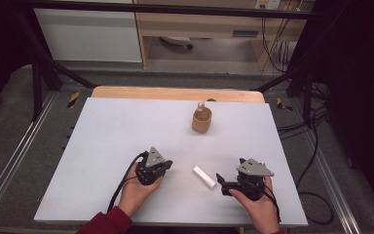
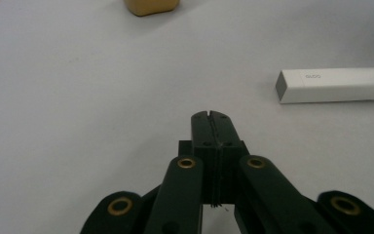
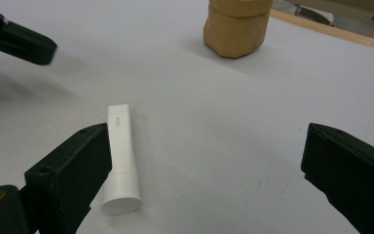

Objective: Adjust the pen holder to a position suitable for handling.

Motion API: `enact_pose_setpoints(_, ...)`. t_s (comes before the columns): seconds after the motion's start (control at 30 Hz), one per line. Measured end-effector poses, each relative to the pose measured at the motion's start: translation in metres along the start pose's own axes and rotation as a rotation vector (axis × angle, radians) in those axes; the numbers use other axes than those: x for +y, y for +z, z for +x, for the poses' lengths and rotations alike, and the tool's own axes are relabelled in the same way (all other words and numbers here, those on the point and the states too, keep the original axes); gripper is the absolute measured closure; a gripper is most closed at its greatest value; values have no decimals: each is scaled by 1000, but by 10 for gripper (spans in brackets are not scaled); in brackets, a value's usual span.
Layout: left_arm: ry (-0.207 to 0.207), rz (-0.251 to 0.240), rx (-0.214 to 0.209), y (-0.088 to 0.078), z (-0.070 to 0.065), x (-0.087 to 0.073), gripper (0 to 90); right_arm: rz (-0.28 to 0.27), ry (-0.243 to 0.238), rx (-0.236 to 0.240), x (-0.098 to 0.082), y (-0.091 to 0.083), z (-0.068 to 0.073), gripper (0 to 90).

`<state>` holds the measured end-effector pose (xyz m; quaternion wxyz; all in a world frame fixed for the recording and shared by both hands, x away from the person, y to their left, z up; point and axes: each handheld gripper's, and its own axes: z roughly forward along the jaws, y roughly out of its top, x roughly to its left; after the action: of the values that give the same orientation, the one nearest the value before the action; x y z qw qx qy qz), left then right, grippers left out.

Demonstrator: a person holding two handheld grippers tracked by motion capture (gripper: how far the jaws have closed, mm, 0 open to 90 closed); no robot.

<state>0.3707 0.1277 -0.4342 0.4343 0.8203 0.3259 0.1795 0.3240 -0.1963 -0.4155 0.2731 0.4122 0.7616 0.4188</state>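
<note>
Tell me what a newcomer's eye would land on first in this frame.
Probably the small white tube, lying flat on the pale table between the two grippers. The right gripper sits just beside it with jaws wide open, while the left gripper is shut and empty. Farther back stands a tan wooden cup.

My left gripper [image 2: 213, 117] rises from the bottom edge, its two black jaws pressed flat together with nothing between them. Brass-coloured pivot pins sit on the linkage arms on either side. The jaws stand over a pale grey table surface [image 2: 78, 97]. A white tube [image 2: 333, 85] lies flat to the upper right, well apart from my jaw tips, its square end facing left. The base of a tan container [image 2: 151, 6] sits at the top edge.
</note>
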Motion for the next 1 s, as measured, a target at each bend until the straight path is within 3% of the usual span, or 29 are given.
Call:
enact_pose_setpoints(0.1,1,-39,25,-19,3,-2,900,19,-6,-3,0,3,2,50)
enact_pose_setpoints(0.23,-65,-101,59,-46,13,-6,852,2,-32,-30,3,0,5,76)
enact_pose_setpoints(0.5,-171,-149,153,-83,45,-27,565,57,-35,-13,9,2,11,66)
enact_pose_setpoints(0.57,-192,-158,185,-90,52,-31,452,68,-37,-1,10,3,13,63)
enact_pose_setpoints(0.8,-233,-175,243,-111,64,-47,227,120,-52,29,14,9,22,78)
enact_pose_setpoints(1.0,-279,-194,265,-110,69,-50,137,182,-32,51,19,18,24,96)
